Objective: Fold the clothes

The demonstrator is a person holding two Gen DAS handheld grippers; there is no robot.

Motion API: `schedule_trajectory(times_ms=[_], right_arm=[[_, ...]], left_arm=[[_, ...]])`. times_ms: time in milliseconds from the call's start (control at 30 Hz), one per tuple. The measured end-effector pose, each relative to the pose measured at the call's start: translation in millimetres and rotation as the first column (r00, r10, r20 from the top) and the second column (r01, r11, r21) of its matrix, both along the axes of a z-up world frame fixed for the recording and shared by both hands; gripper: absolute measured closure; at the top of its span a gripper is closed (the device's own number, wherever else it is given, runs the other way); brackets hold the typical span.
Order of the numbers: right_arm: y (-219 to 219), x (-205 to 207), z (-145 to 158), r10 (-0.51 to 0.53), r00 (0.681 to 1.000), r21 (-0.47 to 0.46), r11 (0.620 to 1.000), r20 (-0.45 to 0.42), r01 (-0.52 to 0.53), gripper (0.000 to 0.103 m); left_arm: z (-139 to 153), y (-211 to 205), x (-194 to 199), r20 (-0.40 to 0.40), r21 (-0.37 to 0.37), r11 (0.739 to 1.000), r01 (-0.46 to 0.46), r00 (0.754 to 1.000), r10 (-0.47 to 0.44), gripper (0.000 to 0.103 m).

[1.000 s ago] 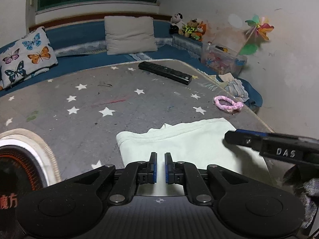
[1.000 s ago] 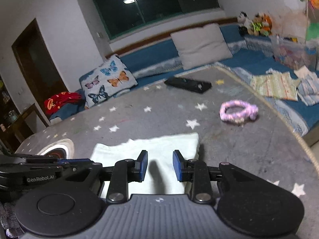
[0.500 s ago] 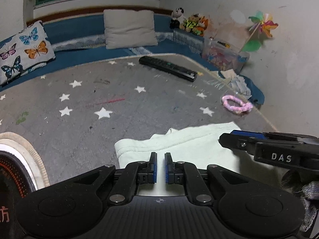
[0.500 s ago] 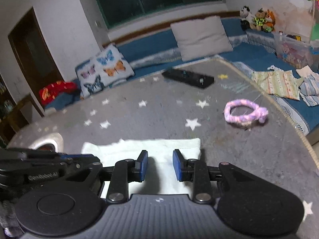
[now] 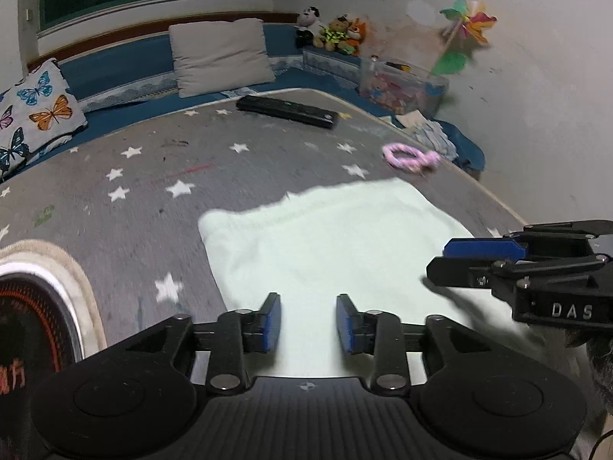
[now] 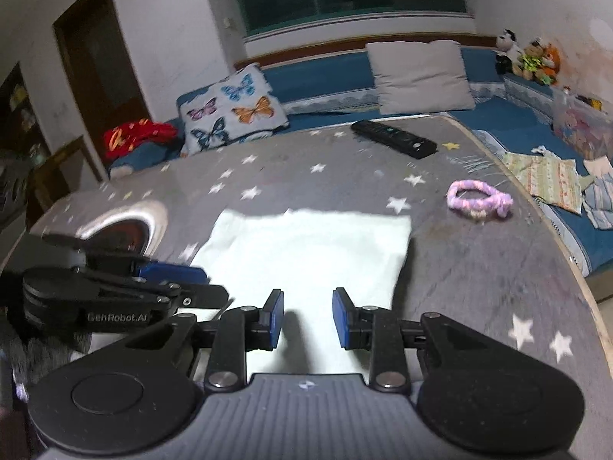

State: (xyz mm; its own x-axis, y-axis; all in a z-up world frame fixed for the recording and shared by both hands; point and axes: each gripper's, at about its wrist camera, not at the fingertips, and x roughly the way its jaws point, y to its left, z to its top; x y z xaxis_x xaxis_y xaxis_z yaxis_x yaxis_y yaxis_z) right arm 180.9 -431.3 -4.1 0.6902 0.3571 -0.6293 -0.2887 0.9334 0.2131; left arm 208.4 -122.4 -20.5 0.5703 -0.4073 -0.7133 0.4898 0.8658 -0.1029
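Note:
A pale green folded cloth (image 5: 325,241) lies flat on the grey star-patterned table (image 5: 153,176); it also shows in the right wrist view (image 6: 306,249). My left gripper (image 5: 308,324) is open and empty, raised over the cloth's near edge. My right gripper (image 6: 308,318) is open and empty, also over the near edge. The right gripper appears from the side at the right of the left wrist view (image 5: 479,257). The left gripper appears at the left of the right wrist view (image 6: 172,280).
A black remote (image 5: 287,111) lies at the table's far side. A pink braided ring (image 5: 410,155) lies near the right edge. A round device with a red glow (image 5: 34,306) sits at the left. Pillows, a toy box and loose clothes lie on the blue bench beyond.
My left gripper has opened, letting go of the cloth. My right gripper has opened a little wider. Both have lifted and drawn back, and the cloth now lies flat.

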Motion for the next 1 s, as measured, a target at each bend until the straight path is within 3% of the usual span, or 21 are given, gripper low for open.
schedule_trajectory(times_ms=[333,633,800,1000], right_arm=[[18.8,-70.2,-10.0,0.060,0.998,-0.139,0.989,0.033,-0.055,0.066],[18.9,-93.8,-18.1,0.019,0.998,-0.121,0.993,0.055,-0.012,0.057],[17.1,-103.6,-15.4,-0.004,0.997,-0.078,0.997,0.080,0.011,0.047],[11.9,-112.9,-16.4,-0.054,0.995,-0.035,0.998,0.087,0.057,0.028]], left_arm=[[-9.0,8.2,-52.3,0.006,0.050,0.999,0.011,1.000,-0.011,0.053],[-9.0,10.6,-76.4,0.026,0.084,0.996,0.016,1.000,-0.018,0.044],[-7.4,17.5,-86.6,0.037,0.083,0.997,0.005,0.999,-0.008,0.033],[-4.4,29.1,-101.3,0.057,0.065,0.998,-0.008,0.998,0.005,0.017]])
